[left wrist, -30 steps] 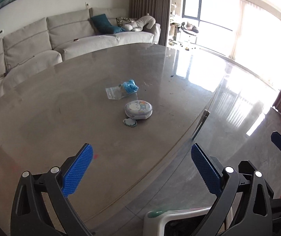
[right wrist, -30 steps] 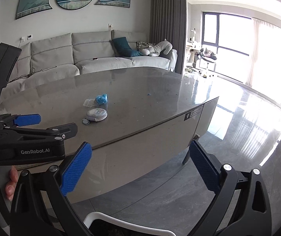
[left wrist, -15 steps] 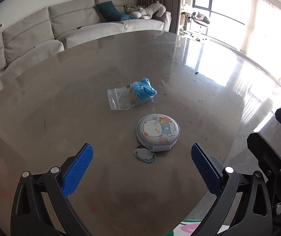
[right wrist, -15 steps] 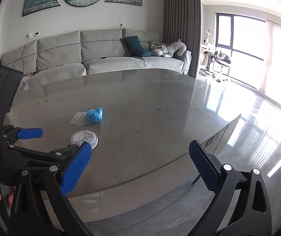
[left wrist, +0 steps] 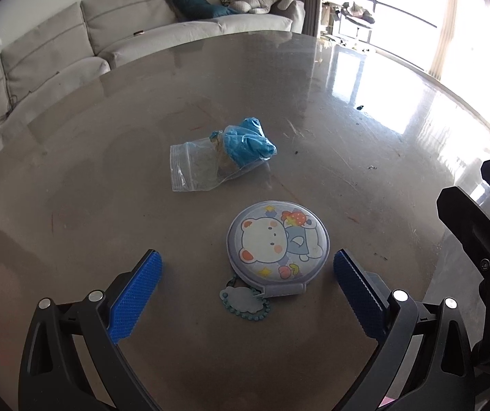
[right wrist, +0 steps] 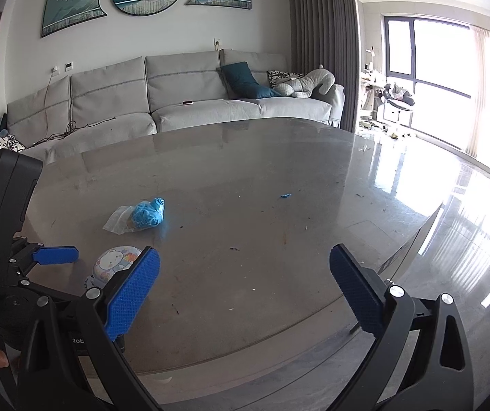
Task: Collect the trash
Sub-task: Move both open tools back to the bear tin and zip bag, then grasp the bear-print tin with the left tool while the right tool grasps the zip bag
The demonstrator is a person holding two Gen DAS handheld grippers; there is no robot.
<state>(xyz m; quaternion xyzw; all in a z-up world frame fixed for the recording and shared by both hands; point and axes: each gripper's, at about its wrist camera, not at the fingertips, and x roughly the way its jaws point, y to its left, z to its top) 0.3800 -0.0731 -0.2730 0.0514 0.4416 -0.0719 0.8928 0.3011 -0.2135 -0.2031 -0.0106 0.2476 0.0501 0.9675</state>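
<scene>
— On the counter [left wrist: 73,205], what is there to pick up?
— A clear zip bag [left wrist: 207,164] lying flat near the middle, with a crumpled blue wad [left wrist: 248,144] stuffed into its far end. From the right wrist view the same bag [right wrist: 121,221] sits left of centre, and a small blue scrap [right wrist: 285,195] lies well apart from it, farther right, along with dark crumbs scattered over the surface.
— Anything close to the bag?
— A round pouch [left wrist: 277,239] printed with a cartoon bear, nearer the camera, with a little teal tag [left wrist: 243,299] on a bead chain at its near edge.
— Where are the tools?
— The left tool [left wrist: 246,291] hangs over the pouch, fingers spread wide and empty, the pouch between them. The right tool [right wrist: 245,291] is off to the side over the counter's near edge, also spread wide, holding nothing.
— And behind?
— A grey sofa [right wrist: 176,102] with a teal cushion [right wrist: 241,78].
</scene>
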